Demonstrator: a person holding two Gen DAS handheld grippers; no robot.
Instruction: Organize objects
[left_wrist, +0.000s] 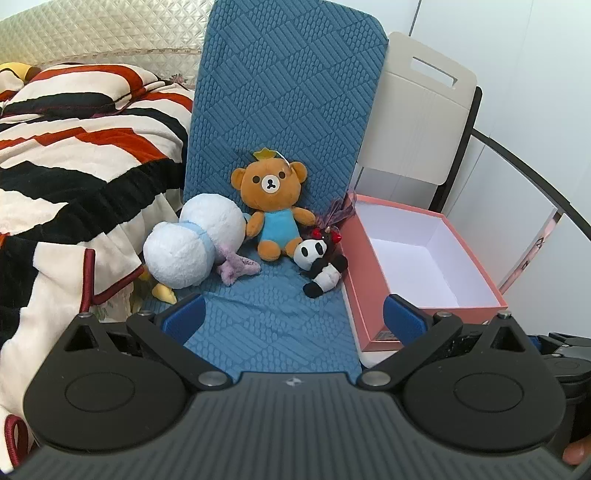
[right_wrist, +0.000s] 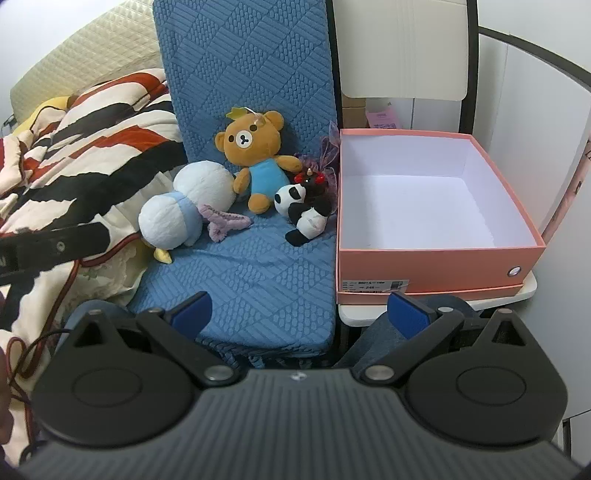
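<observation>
Purple ribbon thing (left_wrist: 341, 212) half-hidden behind panda (left_wrist: 320, 266)

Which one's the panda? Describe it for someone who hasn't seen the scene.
Start at the blue quilted chair beside the open pink box. On its seat, the panda plush lies nearest the box, below the brown bear. It is the only black-and-white toy, smaller than the bear and the white plush.

Plush toys (left_wrist: 271, 206) beside open box (left_wrist: 424, 258)
</observation>
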